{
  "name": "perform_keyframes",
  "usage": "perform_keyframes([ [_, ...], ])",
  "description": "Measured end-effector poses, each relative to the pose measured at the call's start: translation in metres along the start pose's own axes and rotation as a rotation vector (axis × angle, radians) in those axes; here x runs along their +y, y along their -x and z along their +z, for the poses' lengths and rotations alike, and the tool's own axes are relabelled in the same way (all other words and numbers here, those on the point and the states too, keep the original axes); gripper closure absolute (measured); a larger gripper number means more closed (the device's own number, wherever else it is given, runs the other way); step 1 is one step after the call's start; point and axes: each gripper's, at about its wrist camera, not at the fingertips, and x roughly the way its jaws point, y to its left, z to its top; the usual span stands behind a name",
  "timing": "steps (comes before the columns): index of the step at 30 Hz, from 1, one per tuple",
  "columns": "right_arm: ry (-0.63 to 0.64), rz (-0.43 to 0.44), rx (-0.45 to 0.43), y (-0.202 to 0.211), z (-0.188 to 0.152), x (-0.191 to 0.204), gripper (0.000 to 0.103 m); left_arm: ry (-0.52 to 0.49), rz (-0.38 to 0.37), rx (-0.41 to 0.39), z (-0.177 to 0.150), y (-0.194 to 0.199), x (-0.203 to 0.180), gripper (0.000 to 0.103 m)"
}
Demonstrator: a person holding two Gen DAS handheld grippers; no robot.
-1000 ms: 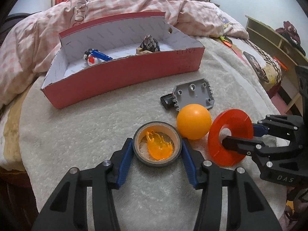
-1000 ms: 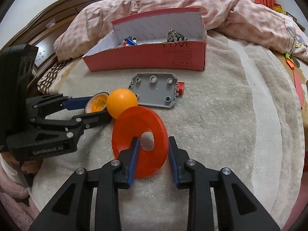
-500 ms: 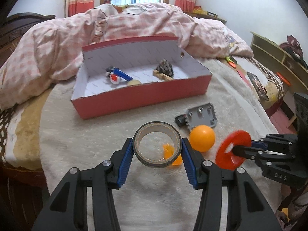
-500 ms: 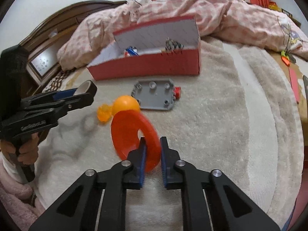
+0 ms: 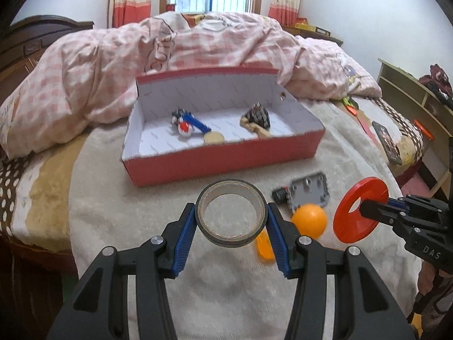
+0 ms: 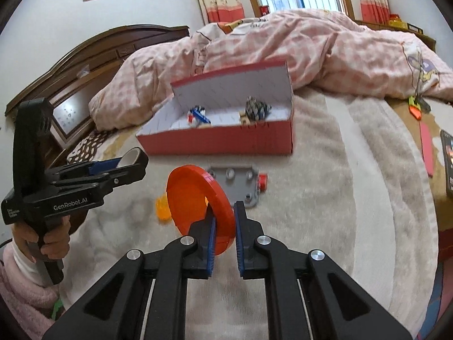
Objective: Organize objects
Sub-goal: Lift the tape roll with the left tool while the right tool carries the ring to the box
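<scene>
My left gripper [image 5: 231, 221] is shut on a grey tape roll [image 5: 231, 216], held lifted above the cream blanket [image 5: 119, 221]. My right gripper [image 6: 225, 221] is shut on a red ring disc [image 6: 195, 198], pinching its rim, also lifted; the disc [image 5: 359, 209] shows at the right of the left wrist view. An orange ball [image 5: 309, 220], an orange flame piece [image 5: 264, 248] and a grey plate with a red knob [image 6: 243, 182] lie on the blanket. Behind them stands the red box [image 5: 226, 161], holding a blue toy [image 5: 188, 124] and a pinecone-like piece [image 5: 257, 117].
A pink checked quilt [image 5: 198, 48] is heaped behind the box. A phone [image 5: 386, 141] and small orange items lie at the bed's right edge, beside a shelf [image 5: 416, 99]. A hand [image 6: 45, 238] holds the left gripper [image 6: 124, 167] at the left of the right wrist view.
Both grippers rose from the blanket: the left lifted the tape roll off the orange flame piece, and the right closed on the red disc and lifted it.
</scene>
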Motion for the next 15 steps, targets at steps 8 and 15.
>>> perform_keyframes([
  [8, 0.019, 0.0, -0.037, -0.022, 0.034, 0.003, 0.09, 0.077, 0.079, -0.038, 0.036, -0.023, 0.012, 0.054],
  [15, 0.024, -0.013, -0.062, -0.039, 0.064, 0.005, 0.09, 0.116, 0.127, -0.029, 0.062, -0.052, 0.021, 0.054],
])
